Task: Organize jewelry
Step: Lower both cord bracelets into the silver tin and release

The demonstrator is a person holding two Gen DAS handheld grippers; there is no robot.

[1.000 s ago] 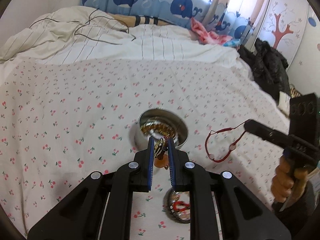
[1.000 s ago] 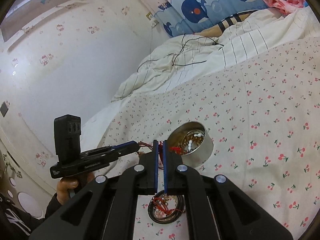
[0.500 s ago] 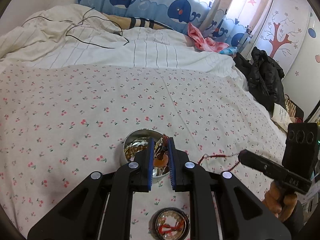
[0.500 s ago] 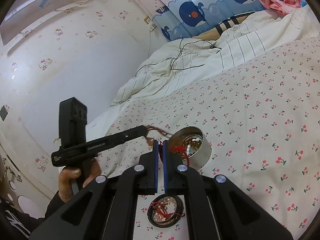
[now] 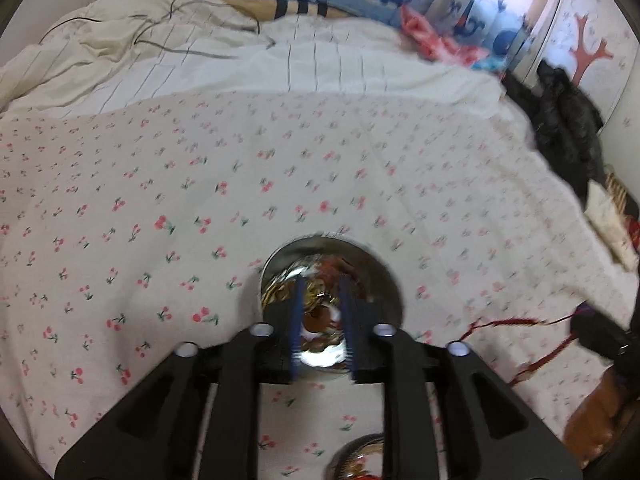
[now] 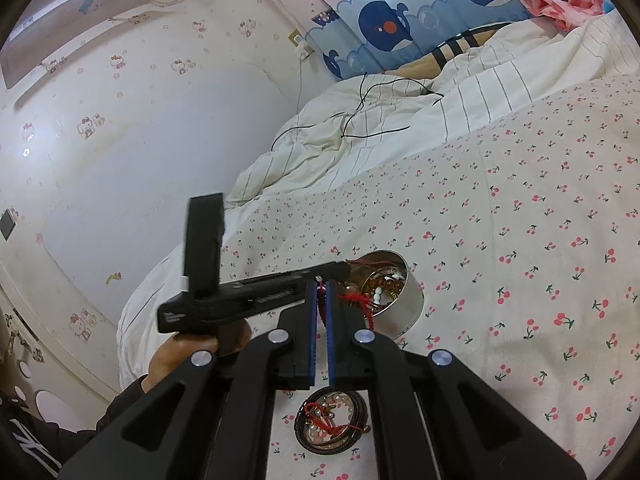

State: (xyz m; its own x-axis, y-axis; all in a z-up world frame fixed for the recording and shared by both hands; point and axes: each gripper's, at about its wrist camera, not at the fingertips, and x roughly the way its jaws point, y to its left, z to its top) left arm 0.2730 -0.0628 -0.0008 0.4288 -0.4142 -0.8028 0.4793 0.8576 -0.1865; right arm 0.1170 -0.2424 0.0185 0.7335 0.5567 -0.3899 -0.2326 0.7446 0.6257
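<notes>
A round silver tin [image 5: 384, 276] [image 6: 408, 304] holding beads and chains sits on the cherry-print bedsheet. My left gripper [image 5: 320, 288] is over the tin, its jaws slightly apart with an amber-and-gold trinket [image 5: 318, 314] between them. In the right wrist view the left gripper [image 6: 340, 269] reaches the tin's rim. My right gripper [image 6: 320, 286] is shut on a red cord bracelet [image 6: 354, 300] that hangs beside the tin. The cord [image 5: 516, 324] also shows in the left wrist view. A small round lid [image 6: 330, 420] with red cord and beads lies nearer.
The cherry-print sheet [image 5: 200, 200] covers the bed. A rumpled striped duvet [image 5: 200, 64] with a black cable [image 6: 372, 108] lies at the far side. Dark clothes [image 5: 568, 120] are piled at the bed's right edge. A wall [image 6: 120, 160] borders the left.
My left gripper has moved forward and down over the tin, and its jaws have spread a little. My right gripper with the red cord has come closer to the tin.
</notes>
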